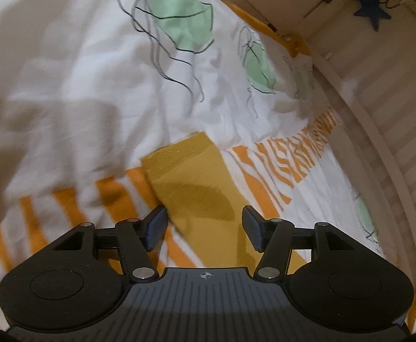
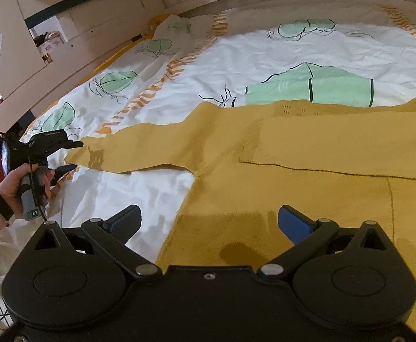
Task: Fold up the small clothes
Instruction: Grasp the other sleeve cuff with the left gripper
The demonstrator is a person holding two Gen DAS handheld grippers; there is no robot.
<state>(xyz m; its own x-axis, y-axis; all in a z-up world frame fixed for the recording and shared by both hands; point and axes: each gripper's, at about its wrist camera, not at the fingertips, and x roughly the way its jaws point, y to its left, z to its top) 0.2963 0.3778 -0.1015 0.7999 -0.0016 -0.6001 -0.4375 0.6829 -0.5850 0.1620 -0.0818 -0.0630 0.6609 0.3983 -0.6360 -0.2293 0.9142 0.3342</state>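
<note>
So: left gripper [image 1: 205, 228] jaws wide at mustard sweater [image 2: 293, 154] sleeve cuff | right gripper [image 2: 209, 223] jaws wide, empty, over hem | tip: pinch cuff edge only, skip the duvet [image 2: 265, 54]

You've got warm, dimmish indoor light, prob. from above/behind: soft gripper shadows fall on the yellow sweater [image 2: 293, 199]. Left wrist view is motion-blurred, esp. the bedcover [image 1: 65, 85]. Fisheye bends edges; corners dark.
</note>
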